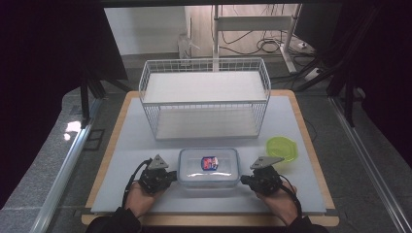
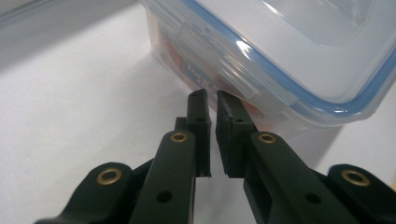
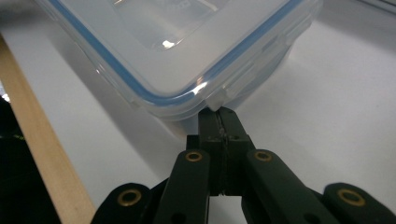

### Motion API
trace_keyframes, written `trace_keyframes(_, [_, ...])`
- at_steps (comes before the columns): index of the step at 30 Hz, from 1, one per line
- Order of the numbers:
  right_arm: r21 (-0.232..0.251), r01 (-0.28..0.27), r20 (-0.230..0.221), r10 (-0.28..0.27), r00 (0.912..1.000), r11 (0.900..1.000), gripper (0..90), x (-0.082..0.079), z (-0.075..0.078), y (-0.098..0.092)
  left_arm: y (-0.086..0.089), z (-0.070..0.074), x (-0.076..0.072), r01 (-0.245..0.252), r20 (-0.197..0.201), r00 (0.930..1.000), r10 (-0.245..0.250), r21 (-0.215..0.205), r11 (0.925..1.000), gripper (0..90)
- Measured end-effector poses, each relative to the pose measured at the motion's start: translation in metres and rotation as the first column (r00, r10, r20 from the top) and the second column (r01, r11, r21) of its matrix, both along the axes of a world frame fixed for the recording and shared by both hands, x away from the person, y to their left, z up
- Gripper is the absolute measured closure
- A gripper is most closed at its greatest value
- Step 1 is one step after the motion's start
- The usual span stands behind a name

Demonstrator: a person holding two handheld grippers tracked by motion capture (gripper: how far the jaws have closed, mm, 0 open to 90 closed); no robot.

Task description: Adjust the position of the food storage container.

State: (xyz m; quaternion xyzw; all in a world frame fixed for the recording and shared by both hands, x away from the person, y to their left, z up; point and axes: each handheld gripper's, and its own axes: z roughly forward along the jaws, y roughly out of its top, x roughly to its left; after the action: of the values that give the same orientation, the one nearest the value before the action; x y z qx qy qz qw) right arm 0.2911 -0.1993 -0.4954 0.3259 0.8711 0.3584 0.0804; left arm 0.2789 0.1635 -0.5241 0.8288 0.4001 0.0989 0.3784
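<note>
Clear container (image 1: 209, 167) contents blurred; right gripper (image 3: 219, 114) tips under latch.

Colours: clear, blue, white, lime, black.
Clear container (image 1: 209, 168) at the counter's near edge: blue seal band round the lid, red-and-blue label inside. Counter (image 1: 121, 165) white on top, light wood rim. White wire basket (image 1: 204, 97) at the far edge. Lime green lid (image 1: 283, 148) towards the right edge. Both claws black, brass rivets.
</note>
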Motion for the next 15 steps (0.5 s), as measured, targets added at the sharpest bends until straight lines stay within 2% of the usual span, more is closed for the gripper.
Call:
trace_keyframes(4, [-0.009,0.004,0.008,-0.003,1.0,1.0,90.0,0.003,0.0,0.002,0.0,-0.001,0.005,-0.005,-0.001,1.0,0.005,-0.006,1.0,85.4])
trace_keyframes(6, [-0.004,0.003,0.002,-0.003,1.0,1.0,89.9,0.004,-0.001,0.001,0.002,0.001,0.003,-0.007,-0.001,1.0,0.007,-0.006,1.0,82.5])
trace_keyframes(7, [-0.002,0.003,0.003,-0.003,1.0,1.0,87.7,0.005,-0.001,0.001,0.003,0.002,0.001,-0.003,0.009,1.0,0.003,-0.002,1.0,79.0])
trace_keyframes(9, [-0.017,0.009,0.021,-0.008,0.9997,1.0,83.8,0.004,0.0,-0.001,0.006,0.005,-0.005,-0.003,0.052,0.9986,0.001,0.037,0.9993,71.7])
trace_keyframes(10, [-0.017,0.009,0.021,-0.008,0.9997,1.0,83.8,0.004,0.0,-0.001,0.006,0.005,-0.005,-0.003,0.052,0.9986,0.001,0.037,0.9993,67.3])
trace_keyframes(11, [-0.025,0.011,0.045,-0.01,0.9989,1.0,79.9,0.003,0.002,-0.005,0.011,0.008,-0.01,-0.026,0.084,0.9962,0.023,0.032,0.9991,61.4])
trace_keyframes(12, [-0.024,0.017,0.052,-0.016,0.9985,1.0,78.6,0.003,0.003,-0.006,0.011,0.008,-0.01,-0.026,0.084,0.9962,0.023,0.032,0.9991,57.0])
trace_keyframes(13, [-0.022,0.023,0.061,-0.021,0.9979,0.999,76.9,0.003,0.004,-0.01,0.019,0.01,-0.014,-0.027,0.096,0.995,0.028,-0.007,0.9996,52.6])
trace_keyframes(14, [-0.02,0.029,0.062,-0.028,0.9977,0.999,75.6,0.004,0.004,-0.012,0.019,0.01,-0.014,-0.027,0.096,0.995,0.028,-0.007,0.9996,49.9])
trace_keyframes(15, [-0.013,0.036,0.066,-0.035,0.9972,0.999,73.6,0.004,0.005,-0.016,0.025,0.012,-0.019,-0.027,0.11,0.9934,0.03,-0.027,0.9993,46.4])
